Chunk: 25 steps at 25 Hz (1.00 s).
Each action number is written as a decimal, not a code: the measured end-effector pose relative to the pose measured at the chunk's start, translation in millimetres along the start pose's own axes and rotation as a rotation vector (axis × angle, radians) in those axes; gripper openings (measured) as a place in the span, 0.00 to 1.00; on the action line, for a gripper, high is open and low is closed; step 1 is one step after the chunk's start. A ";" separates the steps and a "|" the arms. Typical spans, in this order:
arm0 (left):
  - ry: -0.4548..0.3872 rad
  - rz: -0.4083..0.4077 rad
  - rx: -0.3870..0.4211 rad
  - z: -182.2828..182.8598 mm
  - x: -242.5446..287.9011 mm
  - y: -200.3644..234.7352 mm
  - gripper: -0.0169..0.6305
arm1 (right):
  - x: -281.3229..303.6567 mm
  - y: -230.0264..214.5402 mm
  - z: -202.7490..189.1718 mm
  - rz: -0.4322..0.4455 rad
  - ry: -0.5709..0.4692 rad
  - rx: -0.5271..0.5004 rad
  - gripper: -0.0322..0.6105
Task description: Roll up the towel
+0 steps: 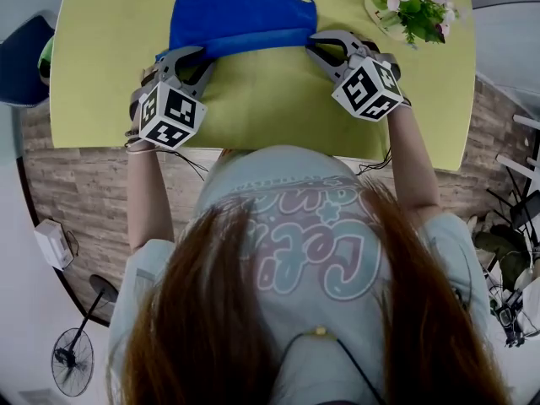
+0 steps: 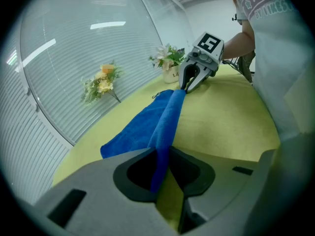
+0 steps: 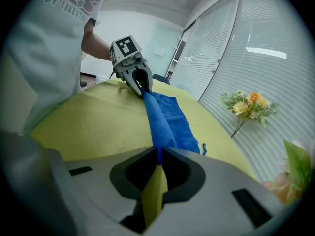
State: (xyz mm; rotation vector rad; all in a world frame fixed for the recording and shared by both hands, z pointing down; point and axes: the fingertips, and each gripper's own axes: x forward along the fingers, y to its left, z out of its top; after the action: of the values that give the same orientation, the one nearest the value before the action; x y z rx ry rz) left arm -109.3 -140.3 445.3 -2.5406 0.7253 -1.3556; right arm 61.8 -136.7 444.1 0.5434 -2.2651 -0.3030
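Note:
A blue towel (image 1: pixel 240 19) lies folded on the yellow-green table (image 1: pixel 253 108), its near edge raised into a ridge. My left gripper (image 1: pixel 202 59) is shut on the towel's near left corner and my right gripper (image 1: pixel 314 45) on its near right corner. In the left gripper view the towel (image 2: pixel 147 127) runs from between my left gripper's (image 2: pixel 160 154) jaws across to the right gripper (image 2: pixel 189 85). The right gripper view shows the towel (image 3: pixel 165 117) pinched thinly in the right gripper (image 3: pixel 158 154) and stretching to the left gripper (image 3: pixel 142 90).
A pot of pink and white flowers (image 1: pixel 418 2) stands at the table's far right corner. Yellow flowers (image 3: pixel 251 104) lie by the glass wall with blinds. A dark blue chair (image 1: pixel 21 57) is left of the table, and a fan (image 1: pixel 72 361) stands on the floor.

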 end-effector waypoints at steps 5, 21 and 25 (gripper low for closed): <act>0.002 0.007 -0.003 -0.4 1.5 1.1 0.12 | -1.6 -1.3 -0.1 -0.007 -0.004 -0.003 0.09; -0.009 -0.019 -0.003 -1.2 -4.9 6.8 0.11 | -6.2 -9.4 4.7 0.073 -0.005 0.119 0.09; -0.005 -0.048 0.010 -2.0 -6.2 4.5 0.11 | -11.5 1.4 2.5 0.139 -0.005 0.145 0.09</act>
State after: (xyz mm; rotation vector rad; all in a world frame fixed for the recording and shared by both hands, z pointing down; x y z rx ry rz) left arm -115.4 -141.0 440.3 -2.5685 0.6597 -1.3631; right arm 66.6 -129.9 435.7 0.4565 -2.3280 -0.0718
